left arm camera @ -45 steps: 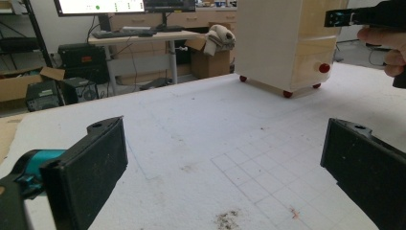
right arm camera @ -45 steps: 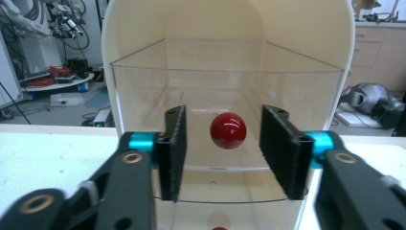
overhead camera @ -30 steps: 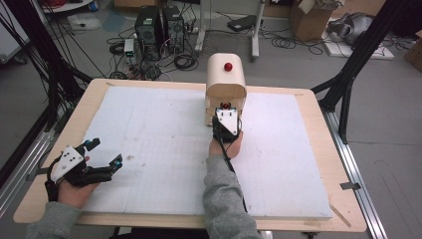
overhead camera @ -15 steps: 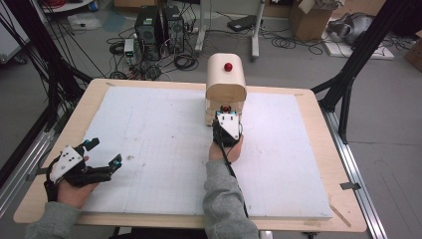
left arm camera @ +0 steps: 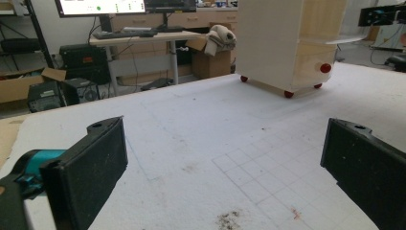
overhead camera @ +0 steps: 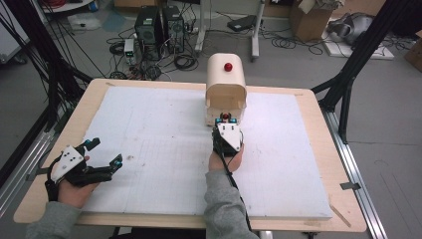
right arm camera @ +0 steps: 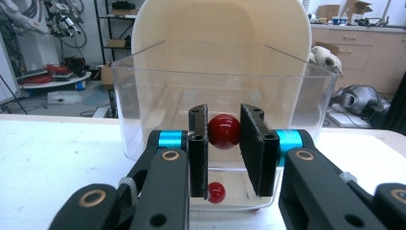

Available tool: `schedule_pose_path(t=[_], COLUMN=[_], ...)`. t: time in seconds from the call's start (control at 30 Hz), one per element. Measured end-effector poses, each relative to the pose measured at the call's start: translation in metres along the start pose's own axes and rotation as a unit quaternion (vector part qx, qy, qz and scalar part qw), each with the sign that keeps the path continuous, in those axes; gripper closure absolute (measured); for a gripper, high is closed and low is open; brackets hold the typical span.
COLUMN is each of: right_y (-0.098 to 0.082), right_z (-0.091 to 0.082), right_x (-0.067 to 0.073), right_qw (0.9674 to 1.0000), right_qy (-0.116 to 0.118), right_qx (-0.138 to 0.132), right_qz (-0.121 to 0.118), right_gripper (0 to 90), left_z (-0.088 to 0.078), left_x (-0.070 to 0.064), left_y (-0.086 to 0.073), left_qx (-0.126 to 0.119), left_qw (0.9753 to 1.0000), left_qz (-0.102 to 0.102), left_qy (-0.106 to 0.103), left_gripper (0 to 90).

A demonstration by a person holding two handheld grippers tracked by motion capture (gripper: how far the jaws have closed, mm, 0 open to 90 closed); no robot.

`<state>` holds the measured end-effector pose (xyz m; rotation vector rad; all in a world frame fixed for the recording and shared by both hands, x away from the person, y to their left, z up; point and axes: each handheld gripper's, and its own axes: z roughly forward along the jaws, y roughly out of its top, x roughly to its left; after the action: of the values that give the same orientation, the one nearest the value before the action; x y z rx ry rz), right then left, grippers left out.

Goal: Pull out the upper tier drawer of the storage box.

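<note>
Pulled slightly toward the bottom of the frame since a second ago, the right gripper keeps its jaws clamped on the red knob of the clear drawer, seemingly sliding it from the cream cabinet at upper centre, while the left gripper rests with jaws apart at lower left.

Even, bright indoor light — soft shadows, slight blur, near tongs a little unsharp.

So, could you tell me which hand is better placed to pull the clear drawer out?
The right: its tool is closed on the drawer's red knob. The left tool sits open near the table's left edge.
</note>
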<state>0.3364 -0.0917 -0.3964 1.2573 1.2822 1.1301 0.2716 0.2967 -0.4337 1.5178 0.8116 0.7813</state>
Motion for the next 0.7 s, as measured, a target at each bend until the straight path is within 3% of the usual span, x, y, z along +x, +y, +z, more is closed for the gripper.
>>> schedule_pose_path(t=[0.23, 0.4, 0.5, 0.63, 0.7], right_y=[-0.0012, -0.0002, 0.0004, 0.0014, 0.0015], right_z=[-0.0024, -0.0028, -0.0033, -0.0039, -0.0042], right_x=[-0.0015, -0.0051, -0.0055, -0.0069, -0.0075], right_qw=[1.0, 0.9996, 0.9995, 0.999, 0.9989], right_qy=[0.002, 0.024, 0.03, 0.043, 0.045], right_qx=[0.0, 0.008, 0.007, 0.006, 0.008], right_qz=[-0.002, 0.011, 0.005, 0.011, 0.013], right_gripper=[72.6, 45.6, 30.2, 0.0, 0.1], left_z=[-0.0001, -0.0003, -0.0003, -0.0003, -0.0004], left_x=[0.0, -0.0001, -0.0003, -0.0002, -0.0005], left_y=[0.0002, 0.0003, 0.0003, 0.0002, 0.0003], left_qx=[0.0, 0.0, -0.001, -0.002, -0.001], left_qw=[1.0, 1.0, 1.0, 1.0, 1.0], left_qz=[0.002, 0.001, 0.001, 0.001, 0.001], left_qy=[-0.001, -0.001, -0.001, -0.001, -0.001], left_gripper=[2.5, 2.5, 2.5, 2.5, 2.5])
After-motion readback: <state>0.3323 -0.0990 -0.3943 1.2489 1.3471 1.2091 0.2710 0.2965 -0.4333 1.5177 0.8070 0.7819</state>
